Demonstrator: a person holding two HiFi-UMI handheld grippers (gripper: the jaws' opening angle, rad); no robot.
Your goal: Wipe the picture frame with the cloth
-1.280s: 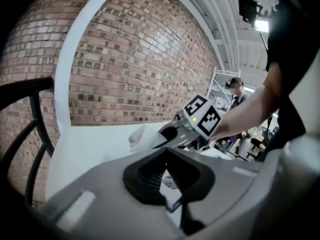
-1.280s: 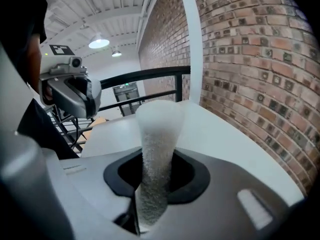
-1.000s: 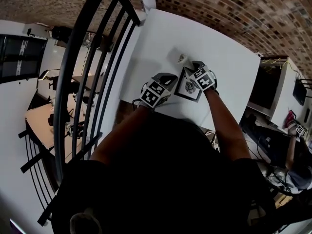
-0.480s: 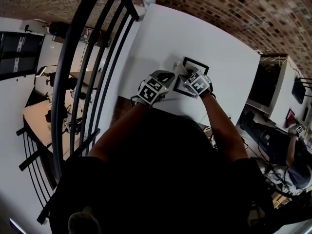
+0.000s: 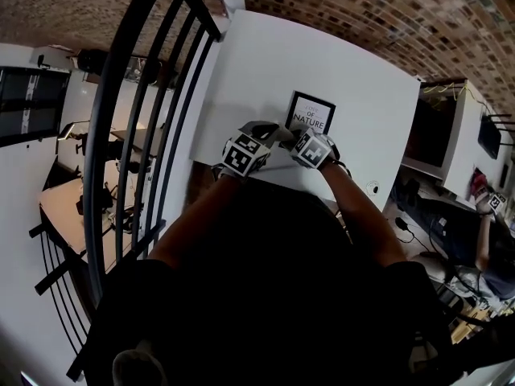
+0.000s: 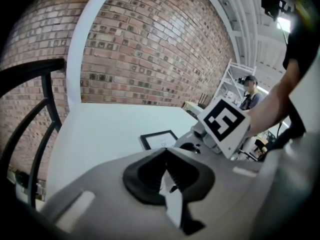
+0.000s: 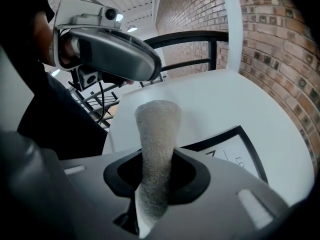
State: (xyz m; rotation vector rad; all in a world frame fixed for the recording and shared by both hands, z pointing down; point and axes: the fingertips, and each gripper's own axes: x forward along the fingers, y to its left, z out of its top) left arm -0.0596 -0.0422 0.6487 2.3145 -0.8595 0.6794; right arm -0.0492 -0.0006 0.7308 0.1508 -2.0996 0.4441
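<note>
A curved red brick wall [image 5: 386, 6] backed a plain white table [image 5: 257, 63], and a black metal railing [image 5: 137, 95] of round bars ran along the table's left edge. Most of the smooth, matte tabletop lay bare, with open room on the far side of the picture frame [image 5: 311, 112] and to both sides of it. The frame lay flat nearer the table's near edge than the wall. It was a rectangle with a narrow black border around a white sheet printed with dark lettering. Both tools hung over the table's near edge, close together just in front of the frame's near side. The left tongs [image 6: 168, 169] were pressed together, with nothing seen between them, and pointed along the table toward the frame. The right tongs [image 7: 150, 194] pinched the cloth [image 7: 155, 149], a pale grey, nubbly, towel-like piece rolled into a blunt column that stood out past the tips. In the right gripper view the cloth rose in front of the frame's black corner; whether it touched the frame could not be told.
</note>
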